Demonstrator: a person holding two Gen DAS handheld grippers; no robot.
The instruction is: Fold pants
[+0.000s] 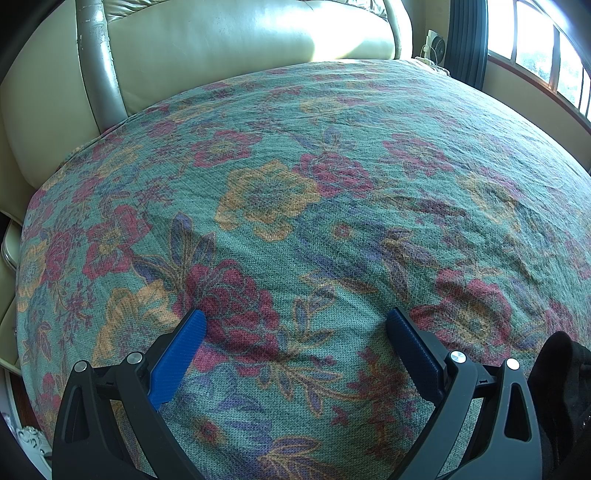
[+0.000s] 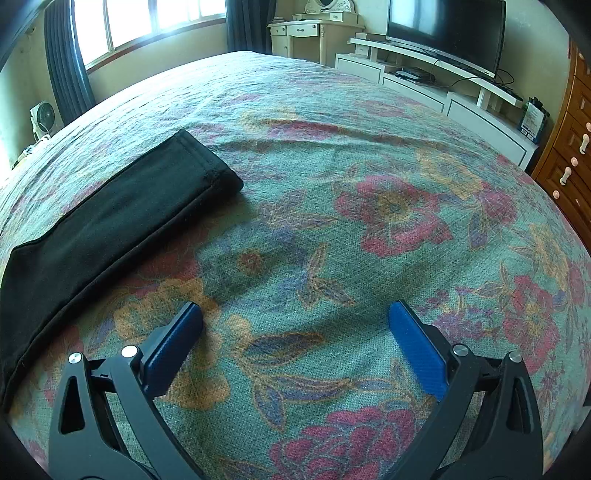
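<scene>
Black pants [image 2: 110, 225] lie flat on the floral bedspread [image 2: 369, 155], folded lengthwise into a long strip that runs from the lower left to the upper middle of the right wrist view. My right gripper [image 2: 295, 314] is open and empty, hovering over bare bedspread to the right of the pants. My left gripper [image 1: 295, 321] is open and empty above the bedspread [image 1: 295, 166]. A bit of black cloth [image 1: 561, 387] shows at the lower right edge of the left wrist view, beside the right finger.
A cream padded headboard [image 1: 221, 48] stands behind the bed. Windows with dark curtains [image 2: 66, 66] are at the far side. A white TV stand with a television [image 2: 443, 29] and a wooden dresser [image 2: 569, 147] stand past the bed's right edge.
</scene>
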